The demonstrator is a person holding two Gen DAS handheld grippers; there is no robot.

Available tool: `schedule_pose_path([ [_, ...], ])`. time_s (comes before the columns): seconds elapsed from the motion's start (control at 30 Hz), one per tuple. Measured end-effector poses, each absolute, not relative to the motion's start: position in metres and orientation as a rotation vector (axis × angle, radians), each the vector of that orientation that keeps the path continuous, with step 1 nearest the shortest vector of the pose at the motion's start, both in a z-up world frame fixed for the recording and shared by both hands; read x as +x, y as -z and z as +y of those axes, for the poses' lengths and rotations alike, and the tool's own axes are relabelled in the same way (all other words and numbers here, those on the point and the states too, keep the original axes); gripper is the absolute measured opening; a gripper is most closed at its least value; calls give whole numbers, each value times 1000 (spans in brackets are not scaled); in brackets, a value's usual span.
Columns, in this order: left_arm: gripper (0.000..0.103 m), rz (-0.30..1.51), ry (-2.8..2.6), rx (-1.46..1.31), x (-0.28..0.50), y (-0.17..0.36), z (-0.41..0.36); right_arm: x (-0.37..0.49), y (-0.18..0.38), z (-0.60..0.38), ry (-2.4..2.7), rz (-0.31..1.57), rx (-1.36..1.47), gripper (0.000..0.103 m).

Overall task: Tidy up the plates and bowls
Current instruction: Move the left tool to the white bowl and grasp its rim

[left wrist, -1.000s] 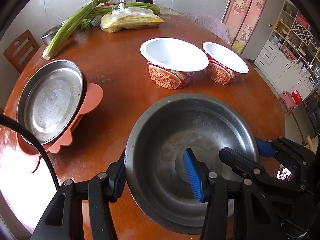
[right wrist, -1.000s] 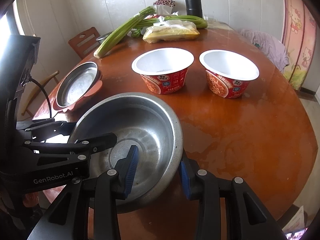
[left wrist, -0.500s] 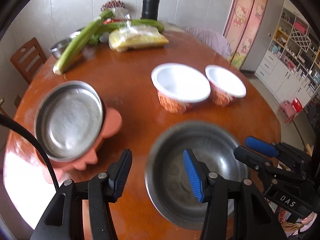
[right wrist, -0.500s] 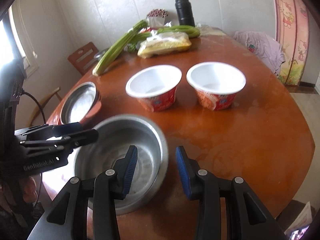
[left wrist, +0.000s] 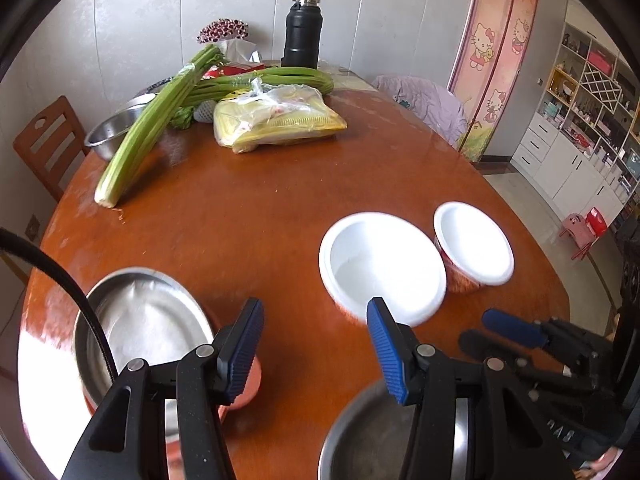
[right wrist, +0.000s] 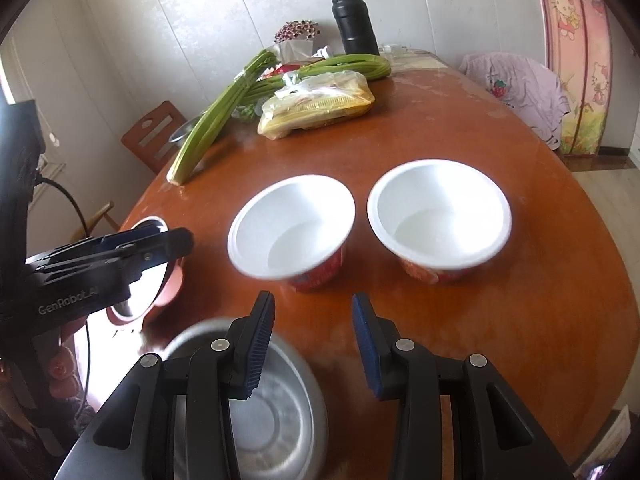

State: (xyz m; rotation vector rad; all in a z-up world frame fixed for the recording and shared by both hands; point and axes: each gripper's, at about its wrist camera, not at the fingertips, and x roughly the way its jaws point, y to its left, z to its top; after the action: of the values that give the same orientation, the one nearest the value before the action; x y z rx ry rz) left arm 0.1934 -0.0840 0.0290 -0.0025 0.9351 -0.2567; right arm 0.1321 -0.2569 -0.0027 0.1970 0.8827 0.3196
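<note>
The left gripper [left wrist: 314,344] has its ribbed blue pads apart with only bare table between them; it grasps nothing. The right gripper [right wrist: 313,346] also stands apart and empty. Under both, near the close table edge, sits the round deep steel bowl [right wrist: 256,420], dull grey with a flat bottom. To its left lies the shallow shiny steel plate [left wrist: 148,332] on a pink plastic plate [left wrist: 250,384]. Further out two white foam bowls with red printed sides [right wrist: 294,226] [right wrist: 438,216] stand side by side on the glossy brown round wooden table [right wrist: 480,340]. Only the left view shows the plate's whole inside; the right view shows "GenRobot" lettering on the other gripper.
</note>
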Motion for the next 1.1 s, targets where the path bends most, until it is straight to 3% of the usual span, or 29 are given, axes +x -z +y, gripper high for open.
schedule_pose_path([
  [0.63, 53, 1129, 287, -43, 269, 26, -108, 197, 22, -236, -325, 972, 145, 39],
  [0.83, 36, 1158, 338, -53, 270, 34, -116, 200, 23, -231, -340, 967, 126, 37],
  [1.1, 36, 1133, 339, -51, 262, 24, -114, 195, 17, -230, -345, 945, 113, 37],
])
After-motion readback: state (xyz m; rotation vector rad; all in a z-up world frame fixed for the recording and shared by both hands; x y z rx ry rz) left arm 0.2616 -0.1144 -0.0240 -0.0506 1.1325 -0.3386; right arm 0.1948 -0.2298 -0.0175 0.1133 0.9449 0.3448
